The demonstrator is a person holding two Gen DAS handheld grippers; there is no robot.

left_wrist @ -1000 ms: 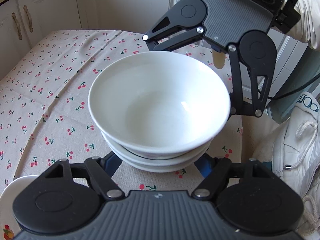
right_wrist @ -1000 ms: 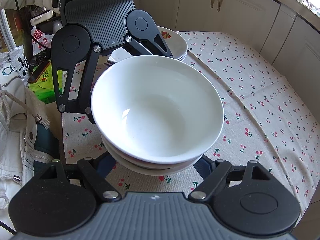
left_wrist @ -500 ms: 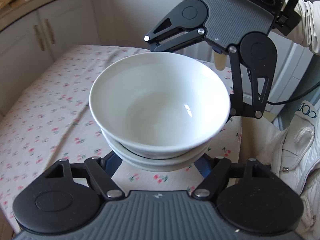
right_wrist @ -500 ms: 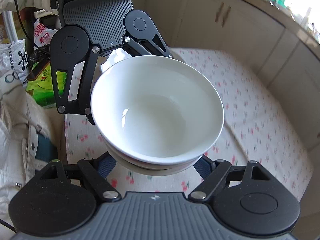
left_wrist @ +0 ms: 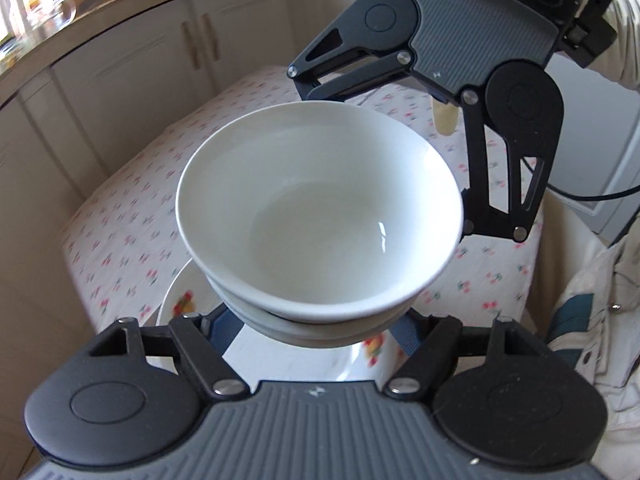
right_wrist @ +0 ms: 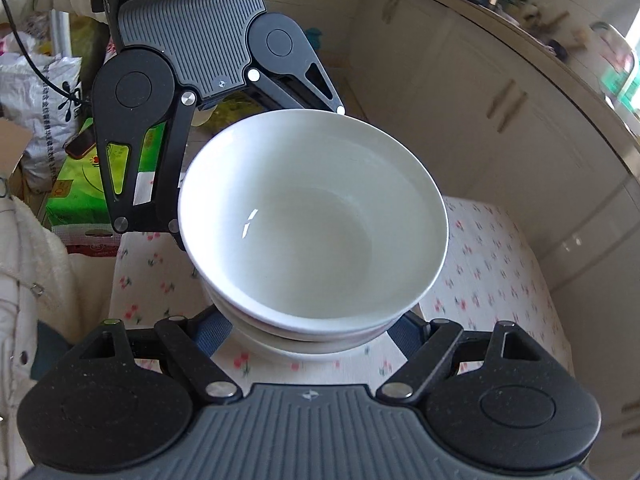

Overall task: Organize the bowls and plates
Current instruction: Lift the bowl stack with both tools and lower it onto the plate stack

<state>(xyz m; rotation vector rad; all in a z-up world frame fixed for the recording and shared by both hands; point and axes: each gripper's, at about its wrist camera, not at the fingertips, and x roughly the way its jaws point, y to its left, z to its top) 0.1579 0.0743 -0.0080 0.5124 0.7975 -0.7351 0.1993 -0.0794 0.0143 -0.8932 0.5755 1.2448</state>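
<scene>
Now | bowl stack (left_wrist: pixel 320 216) | between left tool (left_wrist: pixel 316 324) and right tool (right_wrist: pixel 312 332)

A home kitchen, probably: cream cabinet doors (left_wrist: pixel 152 60) under a counter edge (right_wrist: pixel 560 92), and a cherry-print tablecloth (left_wrist: pixel 132 216) on the worktop.

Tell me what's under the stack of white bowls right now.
In the left wrist view, a fruit-patterned plate lies below the stack of white bowls, on the cherry-print tablecloth. The stack covers the plate's middle. Whether the bowls touch it cannot be seen.
</scene>
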